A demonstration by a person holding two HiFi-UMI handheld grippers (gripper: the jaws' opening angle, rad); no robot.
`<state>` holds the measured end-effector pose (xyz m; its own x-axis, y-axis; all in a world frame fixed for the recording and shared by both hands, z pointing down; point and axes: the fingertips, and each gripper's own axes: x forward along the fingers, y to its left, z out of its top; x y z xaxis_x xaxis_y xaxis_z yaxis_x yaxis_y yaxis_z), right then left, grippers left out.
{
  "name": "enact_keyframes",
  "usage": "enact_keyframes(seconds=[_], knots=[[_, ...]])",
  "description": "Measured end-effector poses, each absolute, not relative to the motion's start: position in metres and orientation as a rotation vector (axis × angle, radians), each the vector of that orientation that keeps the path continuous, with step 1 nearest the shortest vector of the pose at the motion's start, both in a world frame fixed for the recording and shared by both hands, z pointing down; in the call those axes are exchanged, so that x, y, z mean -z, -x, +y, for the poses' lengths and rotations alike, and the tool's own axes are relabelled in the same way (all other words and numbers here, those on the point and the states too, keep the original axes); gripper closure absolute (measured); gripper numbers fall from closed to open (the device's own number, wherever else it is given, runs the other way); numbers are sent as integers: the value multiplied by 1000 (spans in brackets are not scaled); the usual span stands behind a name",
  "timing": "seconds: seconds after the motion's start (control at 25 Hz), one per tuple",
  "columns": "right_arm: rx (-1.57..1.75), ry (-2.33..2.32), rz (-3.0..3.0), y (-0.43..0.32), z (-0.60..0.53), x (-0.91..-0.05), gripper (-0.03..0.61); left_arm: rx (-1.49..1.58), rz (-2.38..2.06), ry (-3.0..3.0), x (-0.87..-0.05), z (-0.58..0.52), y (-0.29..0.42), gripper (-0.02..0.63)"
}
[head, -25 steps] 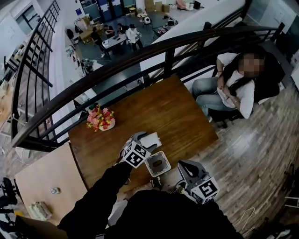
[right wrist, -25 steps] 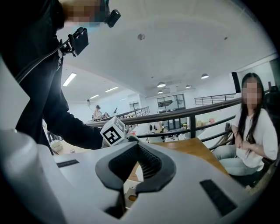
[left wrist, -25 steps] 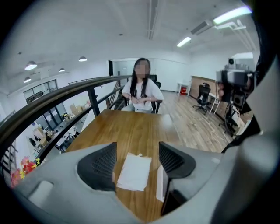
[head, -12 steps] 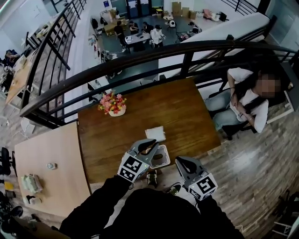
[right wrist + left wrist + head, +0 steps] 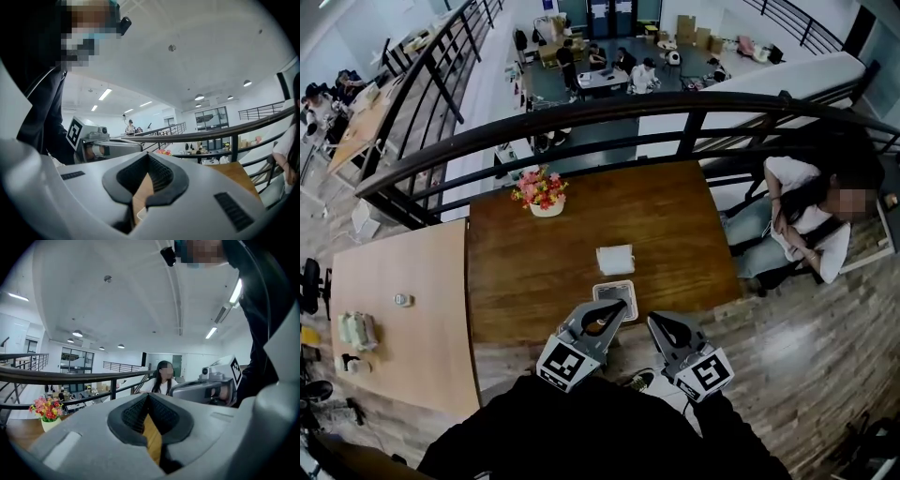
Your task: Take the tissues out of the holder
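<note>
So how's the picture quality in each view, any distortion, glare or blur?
Head view: heavy fisheye, the railing bows into an arc; the wooden table is sharp, evenly lit. Left gripper view: dark rounded corners, a ceiling strip light glares. Right gripper view: same dark corners, bright ceiling.

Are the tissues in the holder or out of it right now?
Out. The white tissues lie flat on the brown table, just beyond the holder, not inside it.
</note>
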<state>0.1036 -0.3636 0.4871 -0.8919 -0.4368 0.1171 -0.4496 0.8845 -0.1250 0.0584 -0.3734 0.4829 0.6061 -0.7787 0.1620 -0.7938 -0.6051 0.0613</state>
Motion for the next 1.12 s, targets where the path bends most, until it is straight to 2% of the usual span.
enact_keyframes(seconds=[1.12], knots=[[-192, -691, -3015, -118, -334, -482, 577, -147, -1324, -2747, -476, -330, -89, 604]])
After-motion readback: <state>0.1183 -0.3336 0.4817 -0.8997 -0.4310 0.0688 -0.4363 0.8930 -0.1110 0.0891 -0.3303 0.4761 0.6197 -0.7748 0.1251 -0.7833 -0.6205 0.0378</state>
